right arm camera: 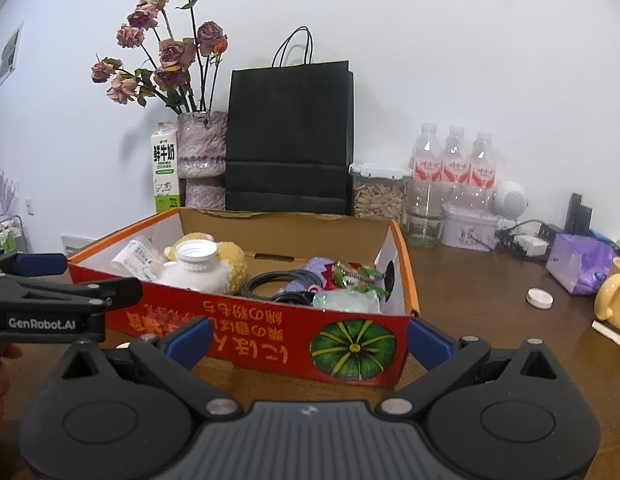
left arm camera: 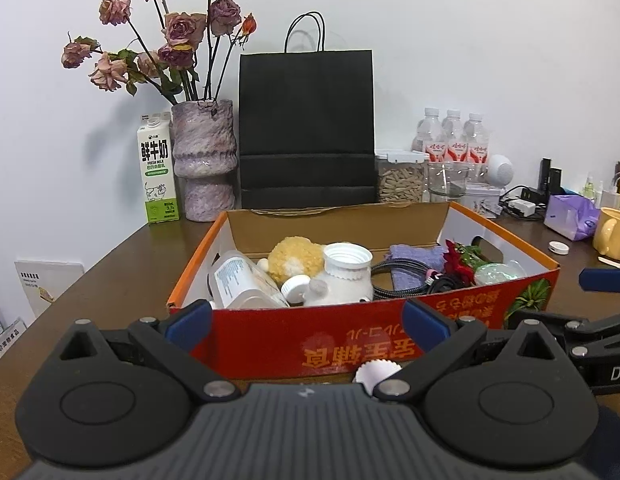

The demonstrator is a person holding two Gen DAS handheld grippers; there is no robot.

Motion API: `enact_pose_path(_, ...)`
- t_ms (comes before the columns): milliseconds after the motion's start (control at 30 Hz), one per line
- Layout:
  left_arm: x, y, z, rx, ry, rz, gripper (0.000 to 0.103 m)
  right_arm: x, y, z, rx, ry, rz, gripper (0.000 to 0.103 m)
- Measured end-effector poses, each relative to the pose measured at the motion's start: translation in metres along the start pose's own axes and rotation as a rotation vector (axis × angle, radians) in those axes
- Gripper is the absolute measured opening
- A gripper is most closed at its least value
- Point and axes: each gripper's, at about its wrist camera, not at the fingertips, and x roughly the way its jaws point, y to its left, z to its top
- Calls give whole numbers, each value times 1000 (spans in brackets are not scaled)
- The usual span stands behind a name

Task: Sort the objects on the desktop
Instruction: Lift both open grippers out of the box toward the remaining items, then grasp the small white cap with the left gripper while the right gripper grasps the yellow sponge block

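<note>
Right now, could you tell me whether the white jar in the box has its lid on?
Off: the white jar stands upright with bare neck threads and an open mouth.

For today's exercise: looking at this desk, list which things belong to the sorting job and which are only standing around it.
Part of the job:
cardboard box
white jar in the box
yellow plush toy
black cable
left tongs, open
right tongs, open

Just standing about:
black paper bag
vase of dried roses
milk carton
water bottles

A red cardboard box [left arm camera: 350, 344] sits open at frame centre, filled with a white jar [left arm camera: 346, 276], yellow plush [left arm camera: 296, 258] and black cable [left arm camera: 406, 276].
</note>
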Motion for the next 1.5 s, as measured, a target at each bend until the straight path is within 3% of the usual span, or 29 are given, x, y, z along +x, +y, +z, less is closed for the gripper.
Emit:
enact_pose_path(367,-6,30,-11,12,117,2,103,-3,24,-11,-68,182,107,103)
enact_pose_path(600,-14,49,-18,-1,137,7,103,15,57,-6,-123,277,171,91)
enact_pose_path(767,-15,56,-21,-5,151,5,103,38,75,-7,-141,357,178,77)
enact_pose_path(867,-11,56,-22,-3,164,-4,103,40,74,-5,-117,364,191,53)
enact_pose_path(900,-10,55,-22,1,169,-11,103,39,74,-5,-117,362,192,38)
enact_pose_path(933,-8,53,-22,6,174,-16,103,36,73,-4,-108,360,197,29)
enact_pose_path(1133,8,39,-21,29,219,-51,103,29,58,-3,-35,309,191,29)
enact_pose_path(1300,23,24,-20,63,238,-60,102,26,37,-1,10,265,137,29)
enact_pose_path(1500,35,17,-23,61,267,-51,84,31,16,-3,55,249,110,29)
